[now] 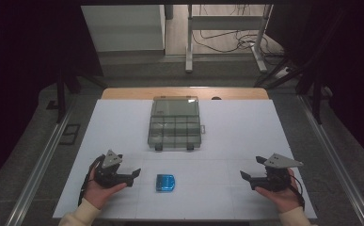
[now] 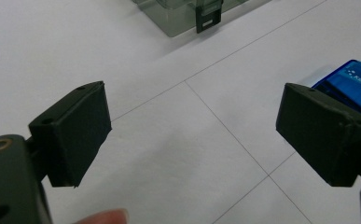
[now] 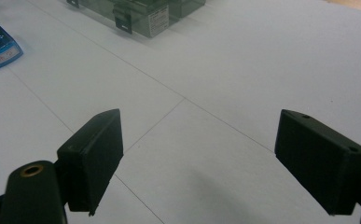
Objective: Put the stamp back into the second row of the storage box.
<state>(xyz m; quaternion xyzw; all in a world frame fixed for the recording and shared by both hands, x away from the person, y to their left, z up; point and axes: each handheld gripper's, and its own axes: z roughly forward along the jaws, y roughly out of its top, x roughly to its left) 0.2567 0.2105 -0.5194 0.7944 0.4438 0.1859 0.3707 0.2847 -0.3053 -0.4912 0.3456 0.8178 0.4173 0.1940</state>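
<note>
Left gripper view, blue card (image 2: 355,84) half hidden behind spread jaws, right gripper (image 3: 197,163) jaws spread too.

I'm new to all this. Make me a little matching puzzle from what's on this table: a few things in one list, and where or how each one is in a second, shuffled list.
Things:
1. blue packet
2. clear compartment box
3. left claw
4. right claw

Places or states:
A. at the far middle of the white table, lid closed
B. near right, held in a hand, jaws apart, nothing between them
C. lying flat near the front, between the two claws
D. near left, jaws apart, just beside the blue packet

Pairs: 1-C, 2-A, 3-D, 4-B
</note>
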